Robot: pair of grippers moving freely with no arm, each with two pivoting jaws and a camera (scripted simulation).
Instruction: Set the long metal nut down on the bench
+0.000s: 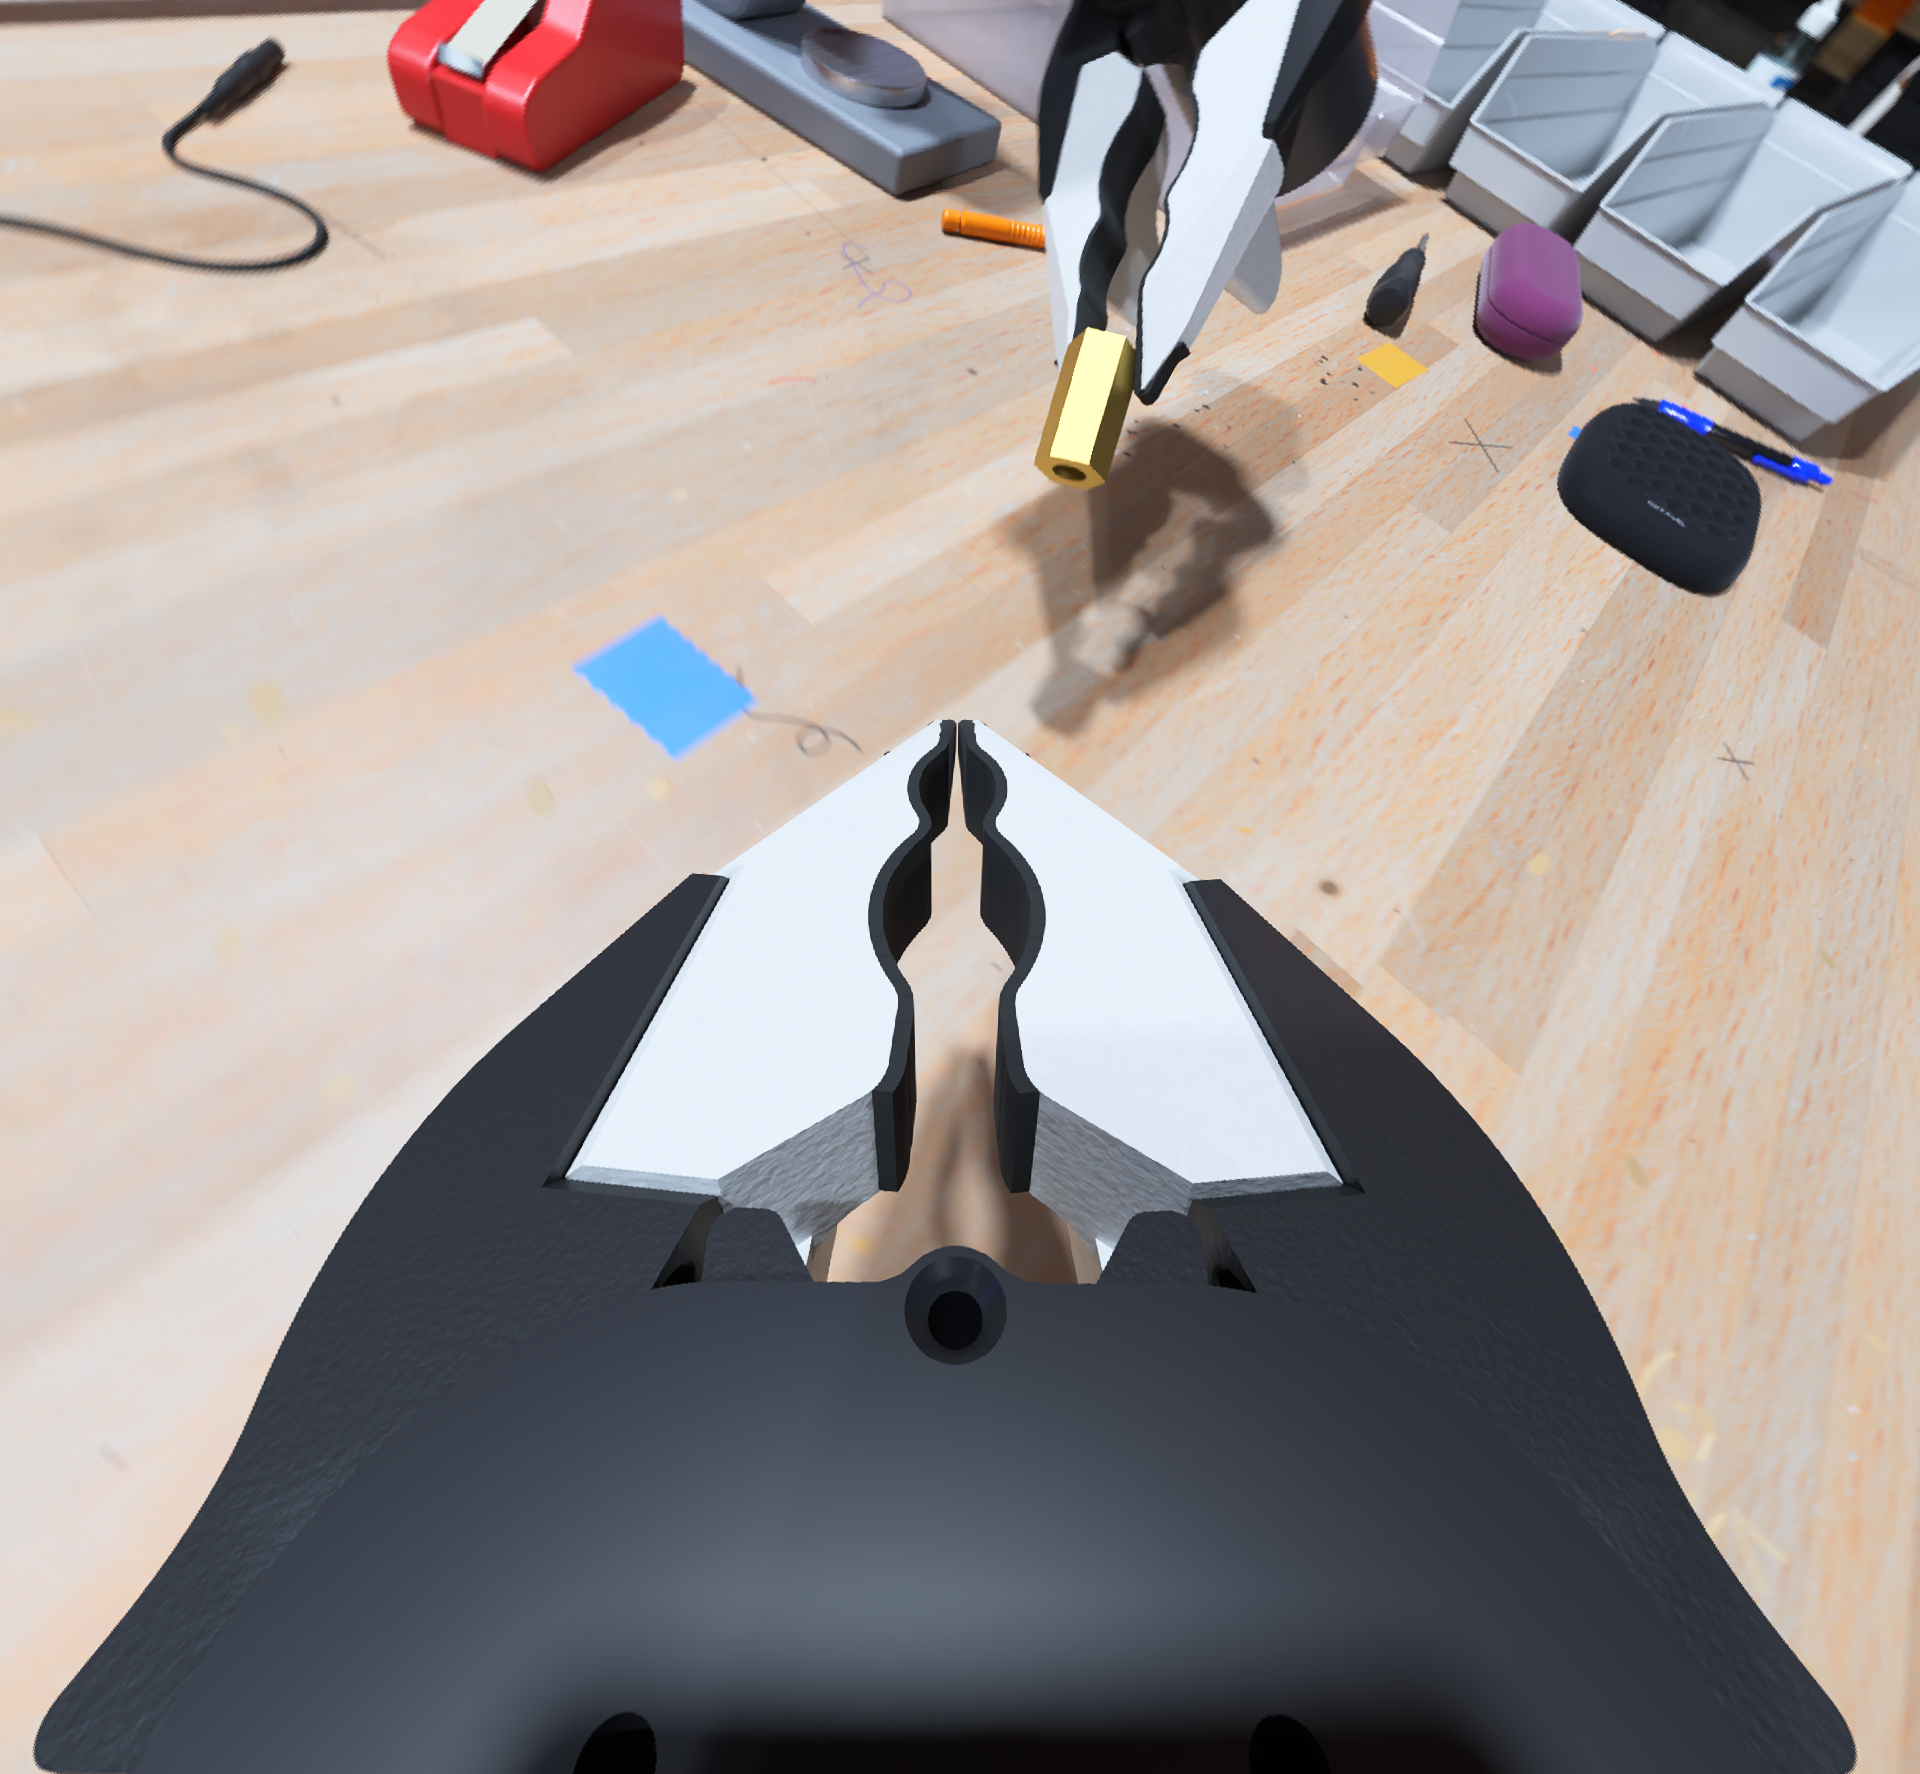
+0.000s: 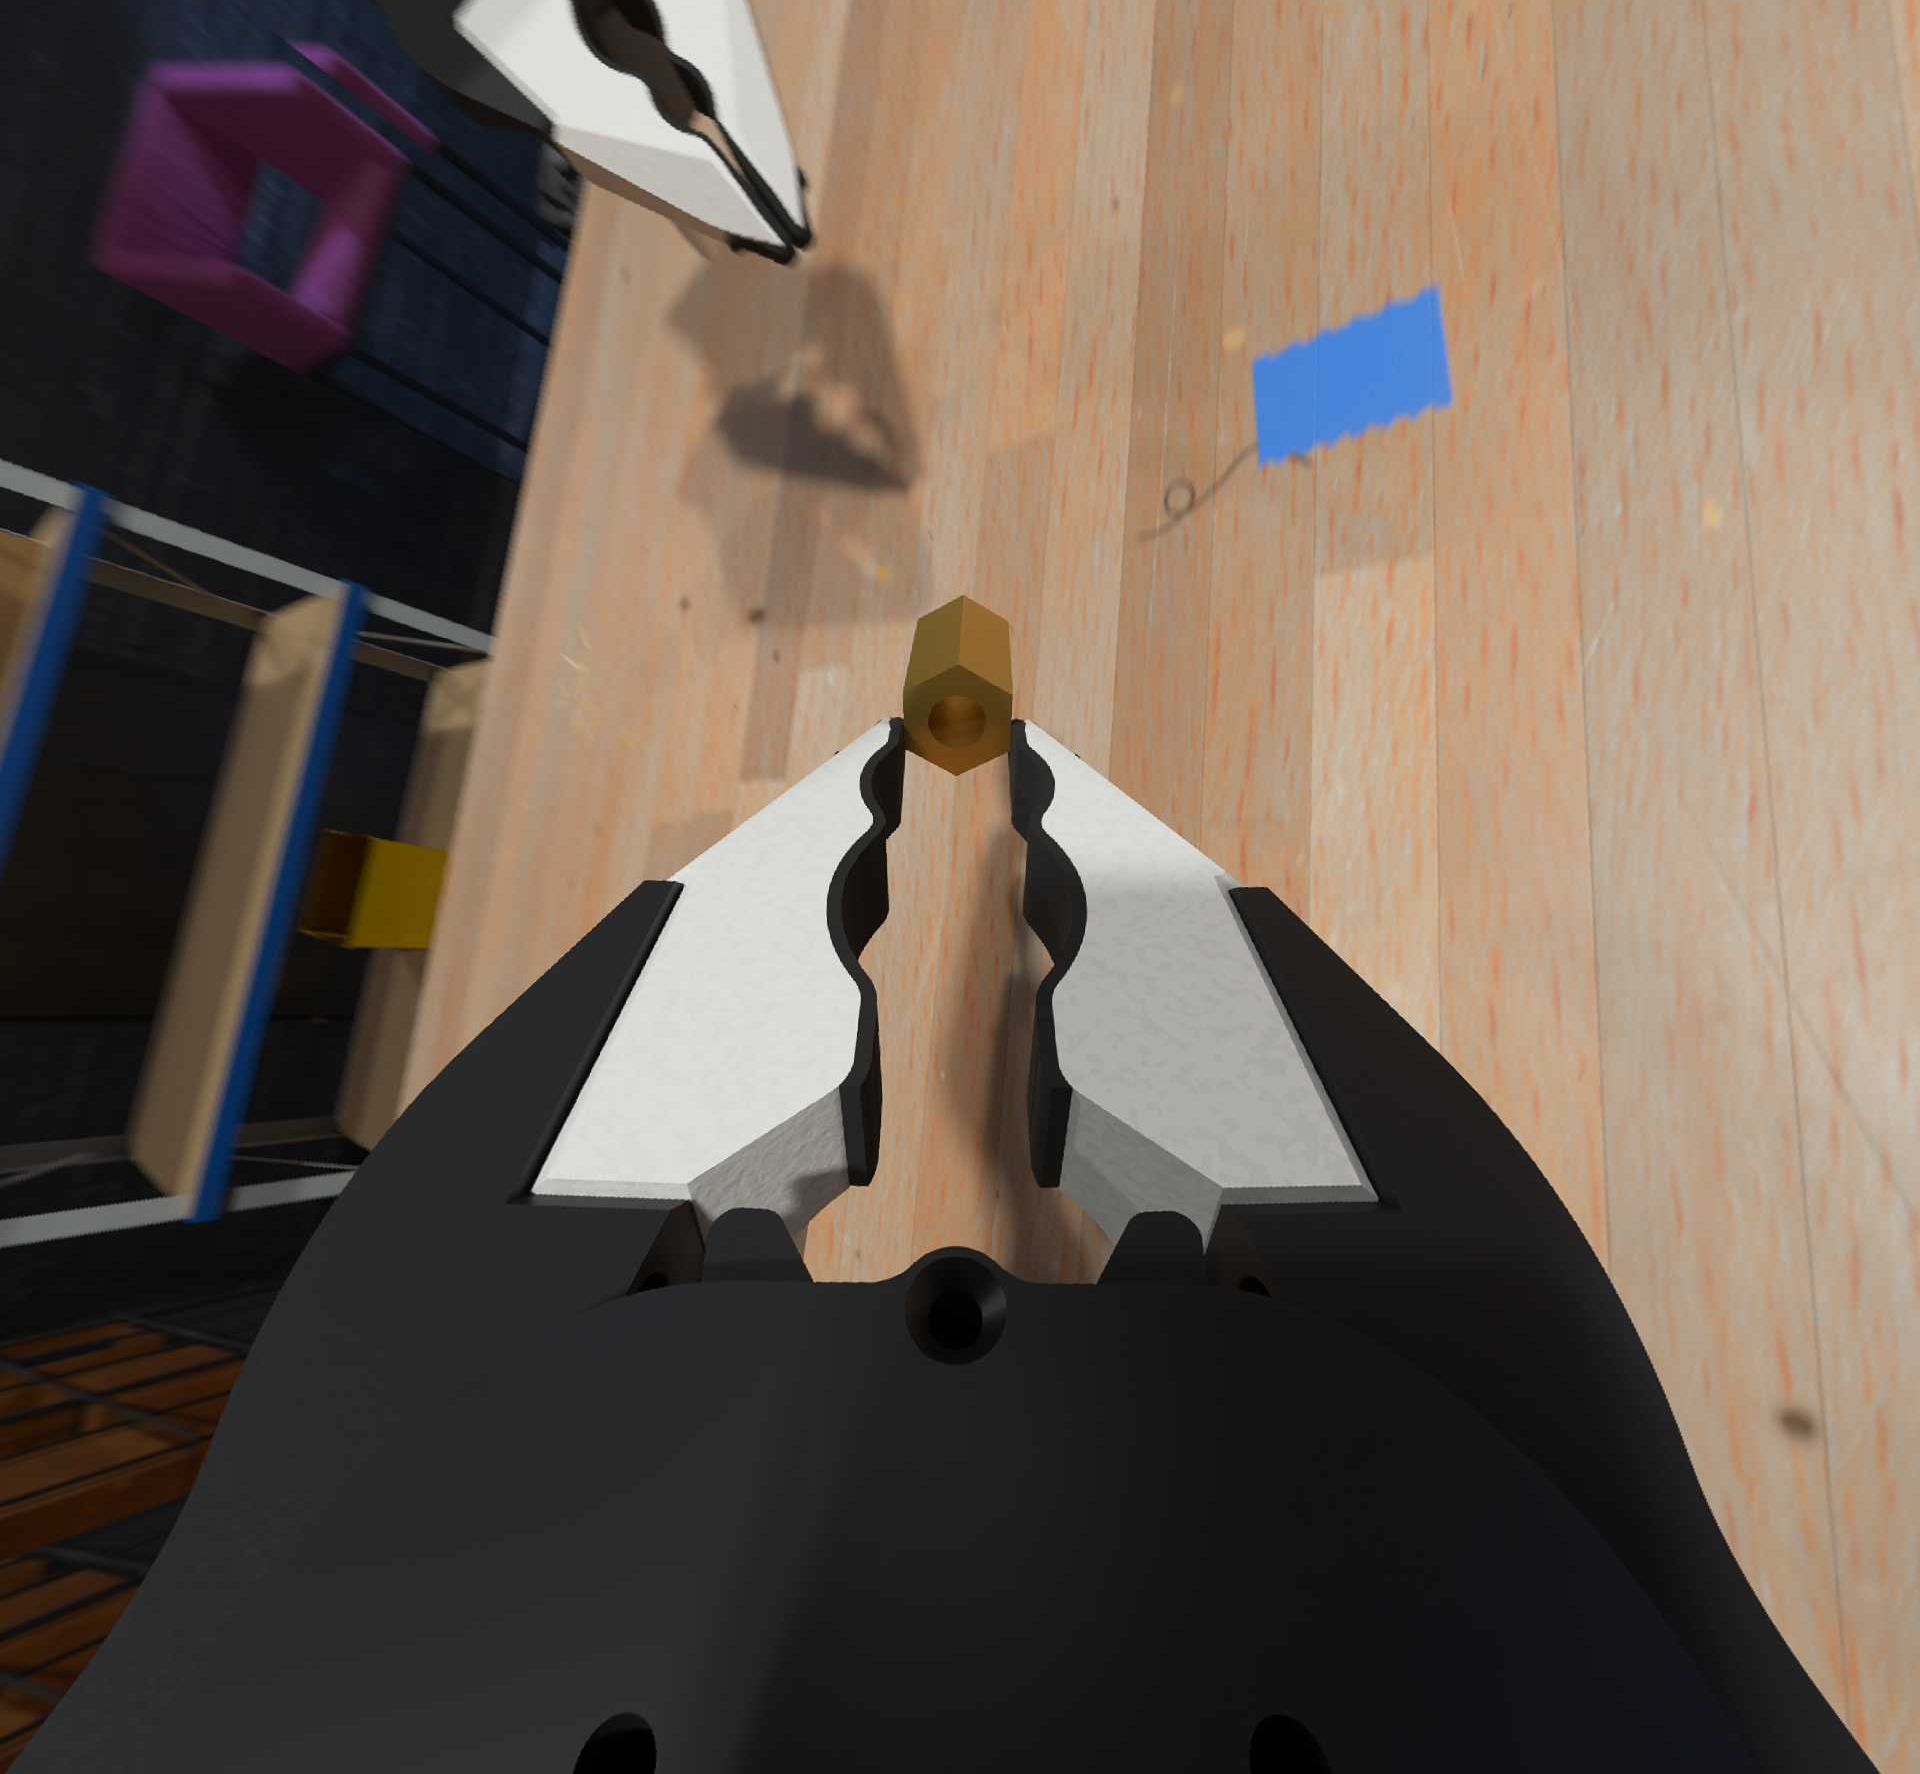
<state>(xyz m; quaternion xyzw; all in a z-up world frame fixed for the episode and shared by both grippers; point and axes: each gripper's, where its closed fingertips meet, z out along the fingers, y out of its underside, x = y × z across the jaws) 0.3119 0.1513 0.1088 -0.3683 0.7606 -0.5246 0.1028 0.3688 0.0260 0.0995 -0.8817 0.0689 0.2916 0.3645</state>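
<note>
Brass-gold long nut (image 1: 1084, 408), white-and-black right gripper (image 2: 954, 737), pale striped wood bench (image 1: 416, 477), blue tape patch (image 1: 665, 685), red tape dispenser (image 1: 535, 25), purple case (image 1: 1527, 290).

No legible text; black pad (image 1: 1660, 496) bears small mark (too small to read); bench (image 1: 520, 477) shows pen scribbles.

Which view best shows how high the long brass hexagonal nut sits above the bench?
The left wrist view: the long brass hexagonal nut hangs side-on from the right tongs, its shadow well below. The right wrist view shows it end-on.
</note>
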